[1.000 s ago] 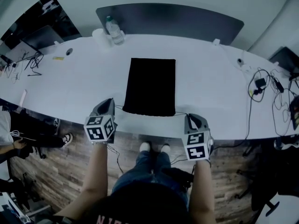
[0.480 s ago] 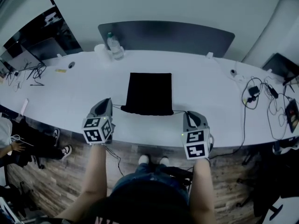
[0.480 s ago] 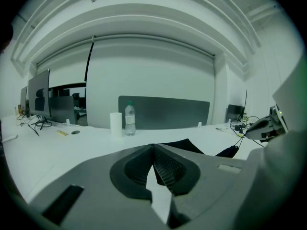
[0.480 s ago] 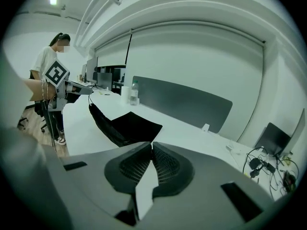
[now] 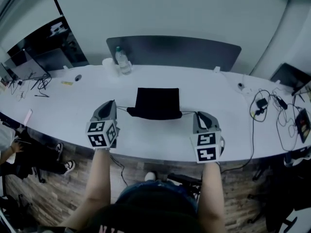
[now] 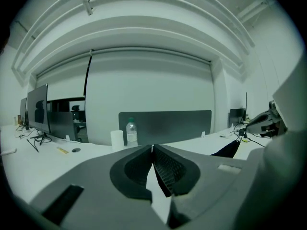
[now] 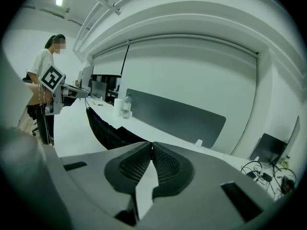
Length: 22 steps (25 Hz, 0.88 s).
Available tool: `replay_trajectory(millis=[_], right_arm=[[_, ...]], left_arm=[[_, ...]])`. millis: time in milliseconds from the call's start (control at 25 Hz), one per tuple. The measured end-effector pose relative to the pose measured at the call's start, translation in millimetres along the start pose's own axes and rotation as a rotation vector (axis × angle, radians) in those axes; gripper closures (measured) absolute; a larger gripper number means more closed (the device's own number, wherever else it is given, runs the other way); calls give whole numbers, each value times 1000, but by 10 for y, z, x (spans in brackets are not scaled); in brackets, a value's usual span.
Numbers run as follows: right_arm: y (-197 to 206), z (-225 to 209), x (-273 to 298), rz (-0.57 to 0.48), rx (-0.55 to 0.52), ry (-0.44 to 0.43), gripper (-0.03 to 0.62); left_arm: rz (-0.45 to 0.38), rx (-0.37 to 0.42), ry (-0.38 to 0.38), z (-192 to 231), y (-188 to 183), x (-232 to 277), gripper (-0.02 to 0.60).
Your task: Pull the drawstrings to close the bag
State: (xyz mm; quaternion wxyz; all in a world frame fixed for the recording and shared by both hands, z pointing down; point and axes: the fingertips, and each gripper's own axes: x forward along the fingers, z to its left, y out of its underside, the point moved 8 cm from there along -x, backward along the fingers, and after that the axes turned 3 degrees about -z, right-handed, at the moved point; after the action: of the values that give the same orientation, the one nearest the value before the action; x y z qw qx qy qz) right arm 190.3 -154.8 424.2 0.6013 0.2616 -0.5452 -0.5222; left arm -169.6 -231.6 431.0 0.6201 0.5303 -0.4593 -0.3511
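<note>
A black drawstring bag [image 5: 156, 102] lies flat on the white table [image 5: 146, 135], its mouth towards me. A thin drawstring [image 5: 121, 108] runs from the mouth's left corner to my left gripper [image 5: 113, 105], which is shut on it. Another drawstring [image 5: 188, 112] runs from the right corner to my right gripper [image 5: 198, 115], also shut on it. In the left gripper view the jaws [image 6: 152, 150] meet, with the bag [image 6: 228, 149] off to the right. In the right gripper view the jaws [image 7: 152, 145] are closed too, and the bag [image 7: 108, 131] lies to the left.
A water bottle [image 5: 122, 60] and a white cup [image 5: 108, 63] stand at the table's far edge before a dark divider panel [image 5: 175, 52]. Cables and chargers [image 5: 265, 103] lie at the right. Monitors [image 5: 29, 62] stand at the left. A person [image 7: 41, 71] shows behind the left gripper's cube.
The head view has pulled back and tilted up, so the bag looks shorter and farther away. Both grippers stay shut at the bag's two near corners, strings still taut.
</note>
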Motion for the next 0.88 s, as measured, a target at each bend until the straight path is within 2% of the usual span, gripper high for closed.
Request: replay_trajectory(millis=[400,880], right_arm=[[-383,-222,65,-88,-8,67,586],[-589,-440,86,-140,-3,120,586]], left_arm=[[-99,39,-27,130,-384,99,568],[-170,33,-60,292,-615,150,568]])
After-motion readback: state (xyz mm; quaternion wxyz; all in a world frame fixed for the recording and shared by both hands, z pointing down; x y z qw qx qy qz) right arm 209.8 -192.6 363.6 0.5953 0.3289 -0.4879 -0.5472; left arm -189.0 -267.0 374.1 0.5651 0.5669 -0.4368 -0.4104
